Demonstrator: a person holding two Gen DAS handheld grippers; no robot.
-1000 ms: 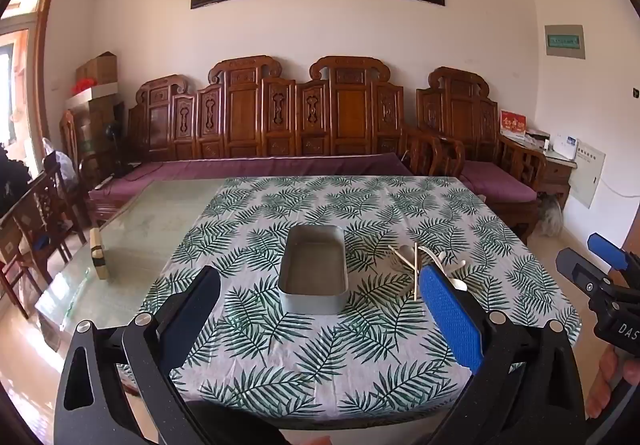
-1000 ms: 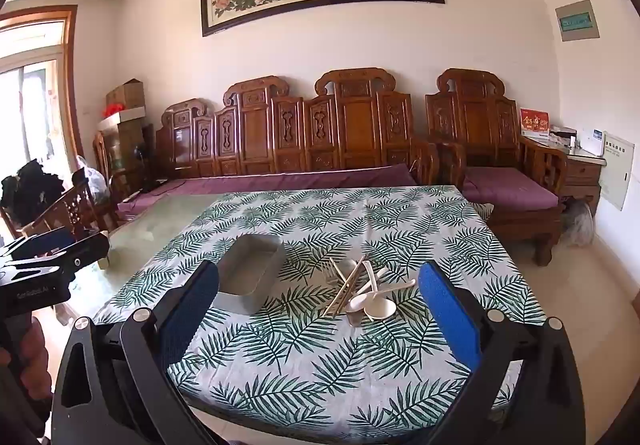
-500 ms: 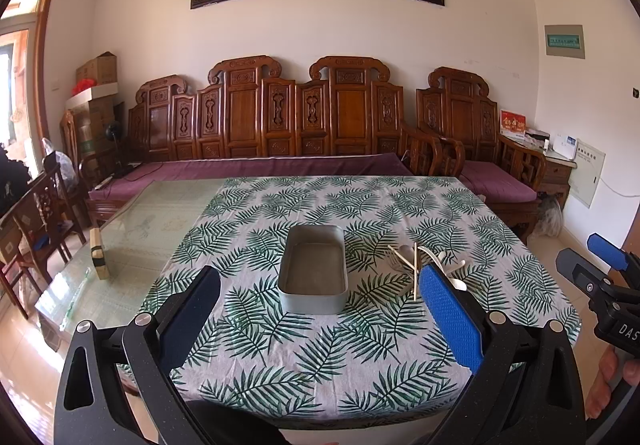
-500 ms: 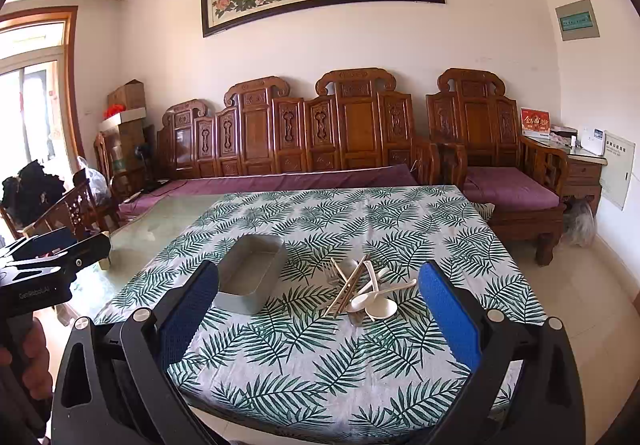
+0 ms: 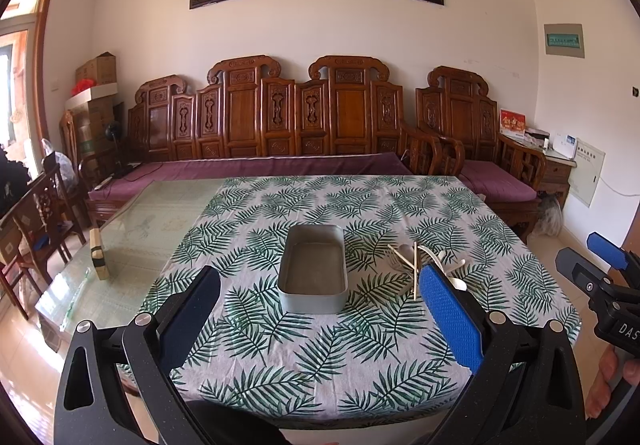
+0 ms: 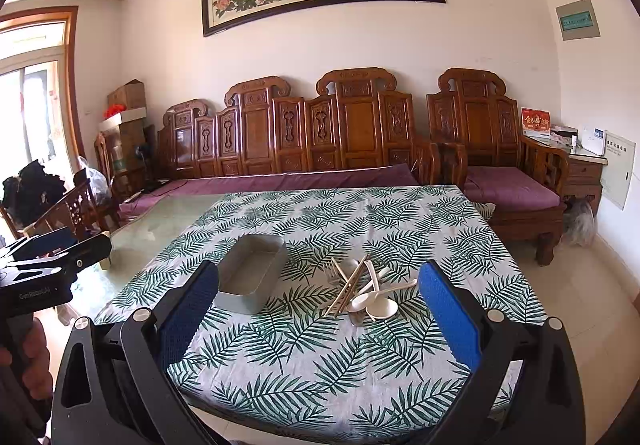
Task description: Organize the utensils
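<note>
A grey rectangular metal tray [image 5: 313,273] [image 6: 251,273] sits empty on the leaf-patterned tablecloth [image 5: 360,329] [image 6: 320,345]. To its right lies a pile of utensils [image 6: 362,291] [image 5: 422,265]: wooden chopsticks, white spoons and a fork, crossed over each other. My left gripper [image 5: 320,319] hovers open above the table's near edge, in line with the tray. My right gripper [image 6: 320,319] is open too, held back from the pile with nothing between its fingers. Each gripper shows at the edge of the other's view, held by a hand.
The table's left part is bare glass [image 5: 132,245] with a small wooden block [image 5: 97,253] standing on it. A carved wooden sofa [image 5: 280,133] with purple cushions runs behind the table. Chairs [image 5: 36,221] stand at the left, a side cabinet [image 5: 560,169] at the right.
The right gripper has drifted slightly closer to the table. The left gripper has hardly moved. Tray and utensils lie as before.
</note>
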